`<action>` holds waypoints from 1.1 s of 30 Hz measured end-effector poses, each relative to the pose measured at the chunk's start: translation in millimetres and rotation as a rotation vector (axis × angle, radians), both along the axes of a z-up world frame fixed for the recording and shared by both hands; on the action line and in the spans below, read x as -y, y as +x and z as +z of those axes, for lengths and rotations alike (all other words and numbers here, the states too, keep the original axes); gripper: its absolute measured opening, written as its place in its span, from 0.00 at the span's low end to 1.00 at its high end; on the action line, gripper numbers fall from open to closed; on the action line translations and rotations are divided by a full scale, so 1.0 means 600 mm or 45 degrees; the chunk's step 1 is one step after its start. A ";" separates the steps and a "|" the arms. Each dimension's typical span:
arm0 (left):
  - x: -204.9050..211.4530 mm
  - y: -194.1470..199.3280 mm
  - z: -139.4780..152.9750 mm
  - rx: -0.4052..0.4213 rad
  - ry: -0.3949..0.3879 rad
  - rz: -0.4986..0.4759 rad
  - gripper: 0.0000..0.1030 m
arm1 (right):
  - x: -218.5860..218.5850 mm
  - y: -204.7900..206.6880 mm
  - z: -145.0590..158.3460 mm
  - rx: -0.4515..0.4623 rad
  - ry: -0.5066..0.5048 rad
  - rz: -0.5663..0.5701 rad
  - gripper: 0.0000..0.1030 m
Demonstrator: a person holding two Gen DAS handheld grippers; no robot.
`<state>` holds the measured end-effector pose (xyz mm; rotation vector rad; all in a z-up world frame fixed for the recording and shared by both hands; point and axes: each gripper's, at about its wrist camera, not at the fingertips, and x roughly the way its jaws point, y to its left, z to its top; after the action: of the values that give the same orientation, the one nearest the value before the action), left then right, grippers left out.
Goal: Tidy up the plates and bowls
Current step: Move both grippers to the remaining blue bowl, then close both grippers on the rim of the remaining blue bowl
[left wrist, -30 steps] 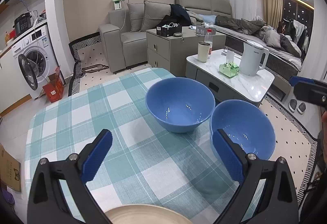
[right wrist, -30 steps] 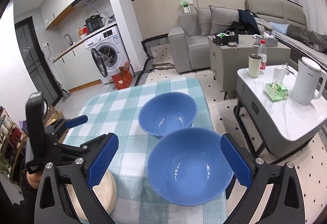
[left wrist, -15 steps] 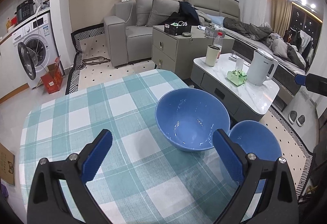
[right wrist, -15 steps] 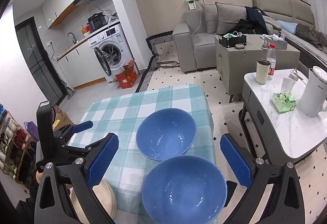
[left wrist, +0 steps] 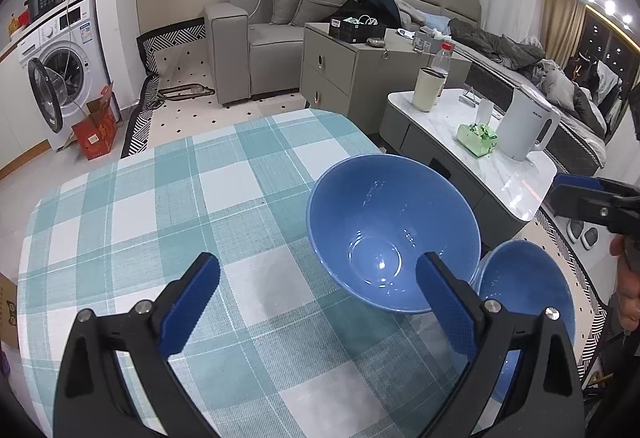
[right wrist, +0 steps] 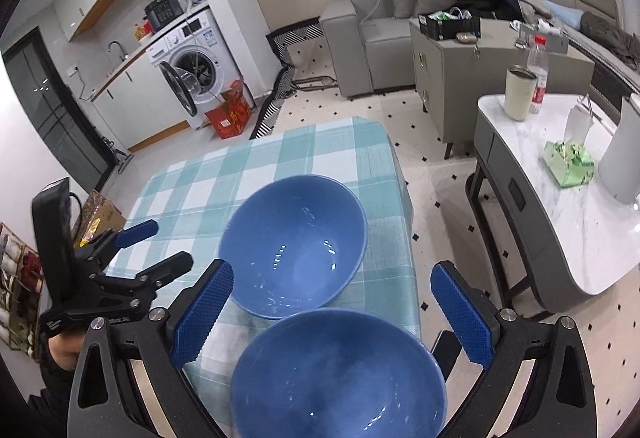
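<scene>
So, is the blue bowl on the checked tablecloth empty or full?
Empty: the blue bowl shows its bare, glossy bottom in both views, upright on the tablecloth.

Even indoor light fills both views. A row of ceiling spotlights (left wrist: 600, 0) glows at the left wrist view's upper right. Small glints dot the blue bowls (left wrist: 394, 234). A soft shadow lies on the checked tablecloth (left wrist: 276, 290). Fisheye lenses bend the walls, with black corners. The nearest bowl (right wrist: 338, 374) looks slightly soft.

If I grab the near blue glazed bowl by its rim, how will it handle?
The near blue glazed bowl looks rigid and probably ceramic, so breakable. Its glossy surface may slip between pads. With its narrow base near the checked table's edge, it could tip.
</scene>
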<state>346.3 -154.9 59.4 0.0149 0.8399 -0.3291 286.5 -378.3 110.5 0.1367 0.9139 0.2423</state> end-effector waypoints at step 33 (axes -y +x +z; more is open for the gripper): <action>0.059 0.046 -0.086 -0.144 0.056 -0.068 0.34 | -0.022 0.093 -0.145 -0.255 -0.051 0.045 0.45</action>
<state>373.6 -190.1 7.8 0.0603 0.9602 -0.3639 342.1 -365.2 23.4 0.1093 1.1203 0.2457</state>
